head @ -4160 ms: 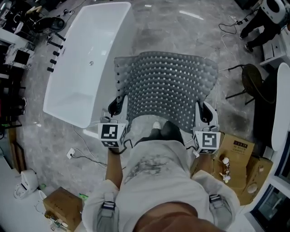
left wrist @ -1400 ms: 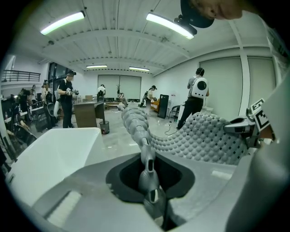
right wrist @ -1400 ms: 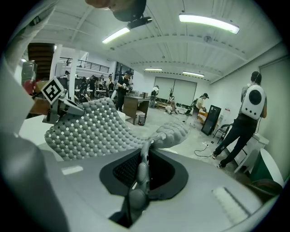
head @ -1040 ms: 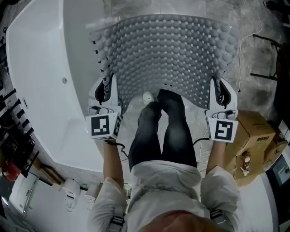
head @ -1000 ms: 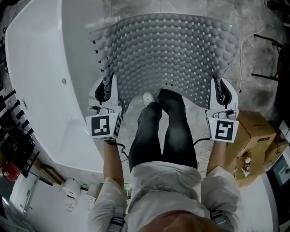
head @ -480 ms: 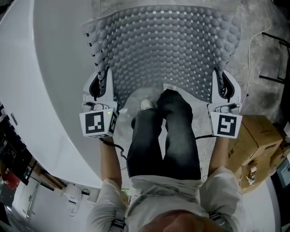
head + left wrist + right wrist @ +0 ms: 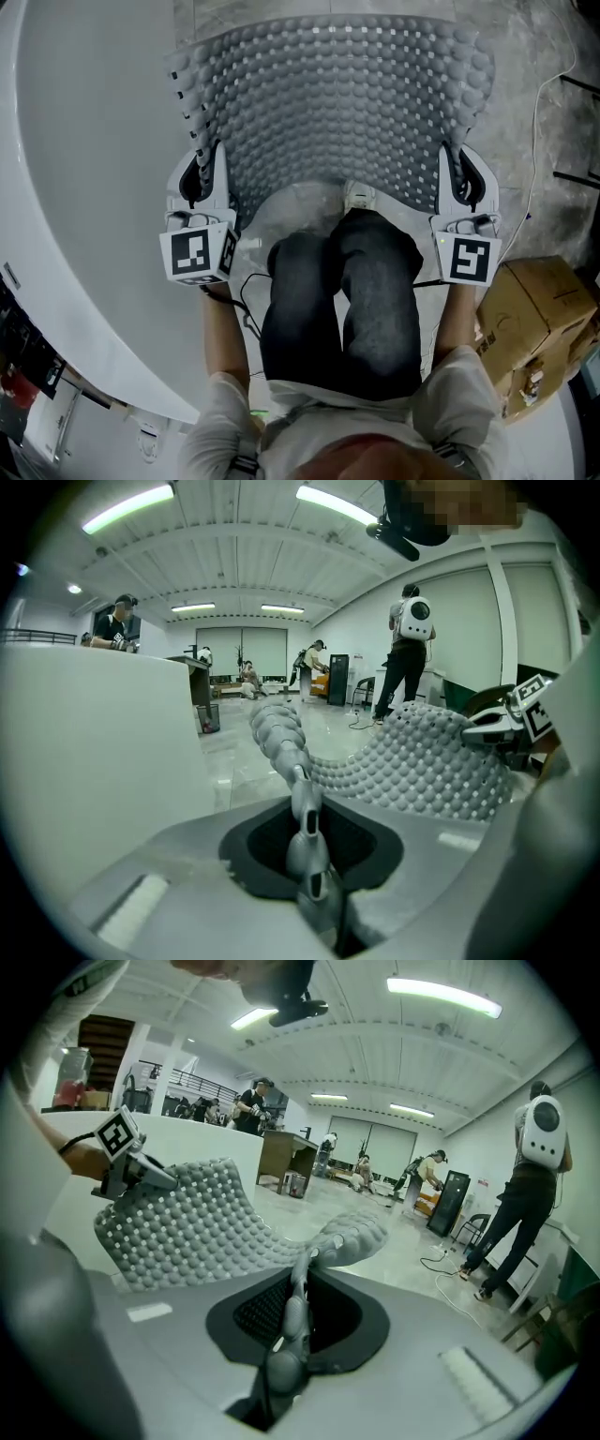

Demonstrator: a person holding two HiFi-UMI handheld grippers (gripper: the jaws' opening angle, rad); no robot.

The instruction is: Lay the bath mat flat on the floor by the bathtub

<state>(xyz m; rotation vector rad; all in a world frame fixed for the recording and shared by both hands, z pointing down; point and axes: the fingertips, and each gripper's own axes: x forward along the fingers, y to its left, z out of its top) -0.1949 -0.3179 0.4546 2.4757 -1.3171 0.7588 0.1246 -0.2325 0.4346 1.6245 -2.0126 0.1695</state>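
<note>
The grey bubble-textured bath mat [image 7: 337, 103] hangs spread between my two grippers, sagging in the middle above the floor beside the white bathtub [image 7: 84, 187]. My left gripper [image 7: 208, 161] is shut on the mat's near left corner, and the mat's edge [image 7: 305, 803] runs straight between its jaws. My right gripper [image 7: 455, 167] is shut on the near right corner, the mat's edge [image 7: 295, 1312] pinched between its jaws. The mat's far edge droops away from me. My legs and a white shoe [image 7: 358, 195] show just under the mat's near edge.
The bathtub's long rim [image 7: 37, 281] curves along the left. A cardboard box [image 7: 539, 314] sits on the marble floor at the right, with cables [image 7: 544, 94] beside it. Several people stand in the far room [image 7: 530, 1176].
The view has shifted closer over the mat and tub. Both grippers have kept their hold on the mat's corners, and my shoe has stepped forward under its near edge.
</note>
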